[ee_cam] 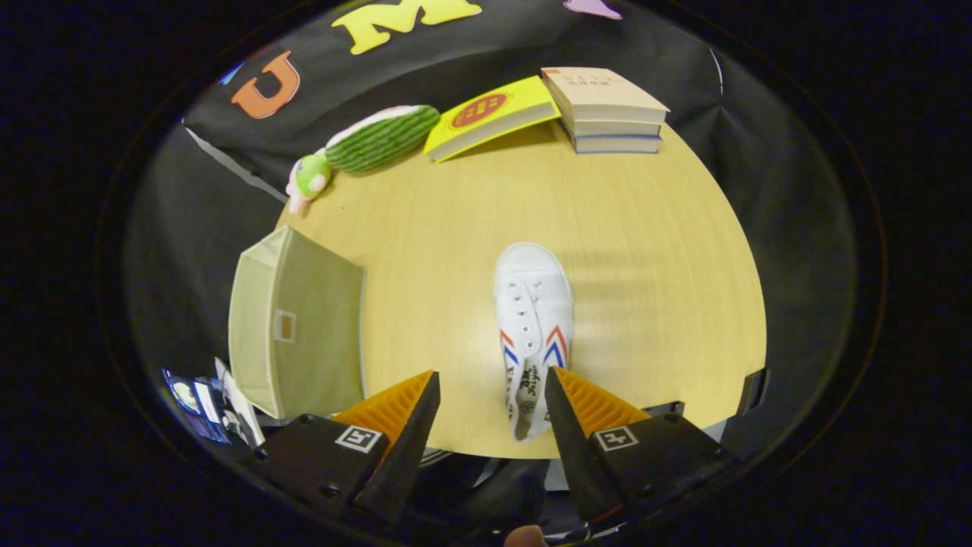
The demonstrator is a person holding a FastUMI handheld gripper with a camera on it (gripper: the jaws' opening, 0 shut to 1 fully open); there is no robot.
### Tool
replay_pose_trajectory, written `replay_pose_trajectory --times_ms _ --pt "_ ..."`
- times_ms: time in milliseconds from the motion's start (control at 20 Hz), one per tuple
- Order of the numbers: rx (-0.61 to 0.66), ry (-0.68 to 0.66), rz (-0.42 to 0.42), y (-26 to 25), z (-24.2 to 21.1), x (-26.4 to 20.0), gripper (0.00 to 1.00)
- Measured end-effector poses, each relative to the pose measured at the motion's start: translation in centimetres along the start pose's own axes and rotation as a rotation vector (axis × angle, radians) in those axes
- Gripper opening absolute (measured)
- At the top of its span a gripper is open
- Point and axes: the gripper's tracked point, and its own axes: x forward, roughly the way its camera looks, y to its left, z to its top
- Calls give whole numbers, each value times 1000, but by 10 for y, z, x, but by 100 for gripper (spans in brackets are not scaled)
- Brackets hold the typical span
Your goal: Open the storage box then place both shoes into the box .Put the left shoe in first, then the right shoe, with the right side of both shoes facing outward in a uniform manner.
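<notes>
A white canvas shoe (531,319) with red and blue stripes lies on the wooden table (653,251), toe pointing away from me. Its heel end reaches in between my fingers, closer to the right one. My gripper (492,384) hangs above the table's near edge, open, with neither finger touching the shoe. The beige fabric storage box (296,327) stands to the left of the shoe, beyond my left finger. Whether it is open, I cannot tell from this angle.
At the table's far side lie a green striped plush toy (372,140), a yellow book (490,114) and a stack of books (607,110). Bare tabletop stretches right of the shoe. The table's near edge runs just under my fingers.
</notes>
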Motion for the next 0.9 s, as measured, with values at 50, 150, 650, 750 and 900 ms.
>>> replay_pose_trajectory --times_ms 50,150,650,750,900 --pt "-8 17 -12 -11 -4 10 87" --pt "-12 61 -19 -26 -12 27 87" --pt "-59 188 -4 -51 -27 78 76" --pt "-30 211 22 -46 -29 85 67" --pt "-12 225 7 -46 -29 88 39"
